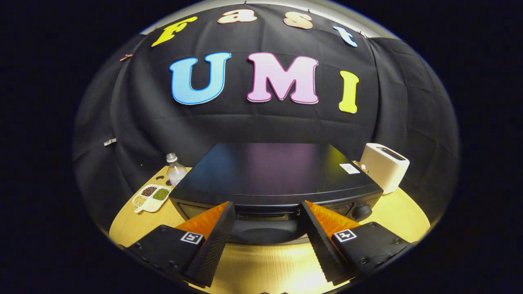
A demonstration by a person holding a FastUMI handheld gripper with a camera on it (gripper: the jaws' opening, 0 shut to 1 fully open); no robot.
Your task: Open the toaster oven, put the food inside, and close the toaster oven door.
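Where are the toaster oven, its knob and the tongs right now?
toaster oven [273, 169], gripper view, flat black top.
knob [362, 211], gripper view, round face right of the door.
tongs [267, 212], gripper view, open gap midway between tips, before the door.

Black boxy metal toaster oven [278, 175] upright on the pale wooden table [261, 265], glossy flat top, door seemingly closed, round knob at front right, just ahead of the tongs [267, 212], spread apart.

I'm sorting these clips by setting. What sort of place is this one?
Probably a staged kitchen counter in a recording booth: a black toaster oven, a white toaster and a divided snack tray sit on a wooden table with black cloth hung behind. The open claw faces the oven's front.
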